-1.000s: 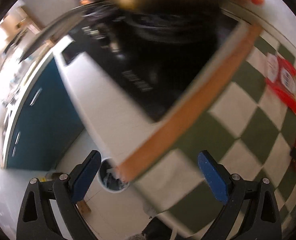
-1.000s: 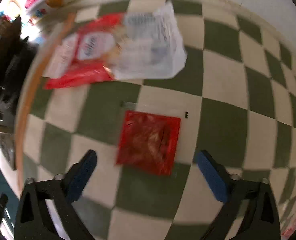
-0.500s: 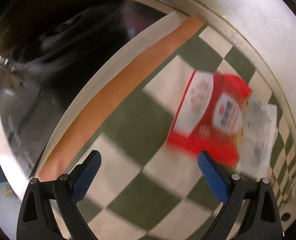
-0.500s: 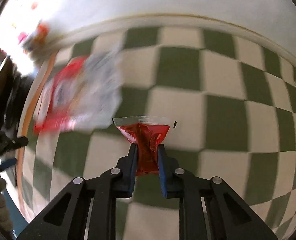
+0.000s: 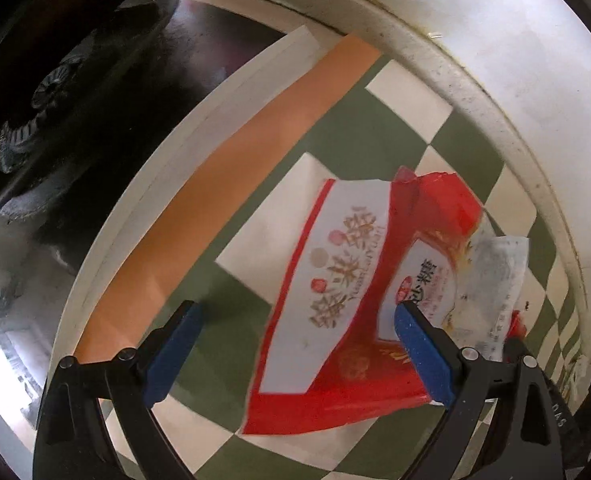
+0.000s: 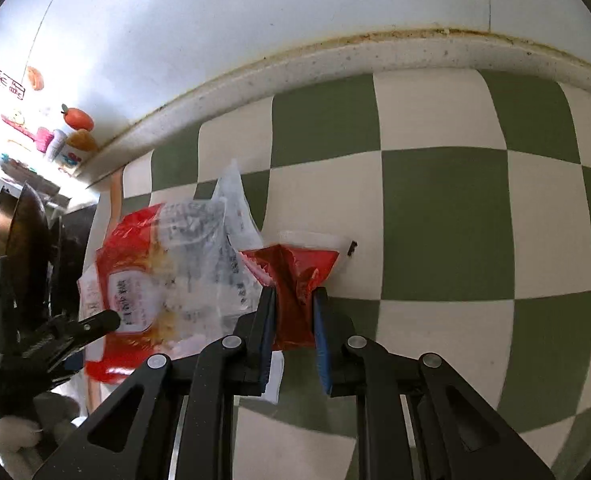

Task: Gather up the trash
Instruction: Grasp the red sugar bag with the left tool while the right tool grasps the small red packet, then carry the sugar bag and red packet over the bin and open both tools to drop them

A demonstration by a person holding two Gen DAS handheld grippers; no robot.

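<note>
Bench covering (image 6: 447,200): green-and-white checks, orange border strip (image 5: 231,184). Large wrapper (image 5: 347,304): red, white panels. Small sachet (image 6: 295,276): red, clear top edge. Jaw pads: blue.

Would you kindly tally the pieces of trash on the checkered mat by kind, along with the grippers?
Large red-and-white snack wrapper: 1
Small red sauce packet: 1, clamped in the right gripper
Grippers: 2, the left gripper open over the wrapper
Total: 2 pieces of trash, 2 grippers
</note>
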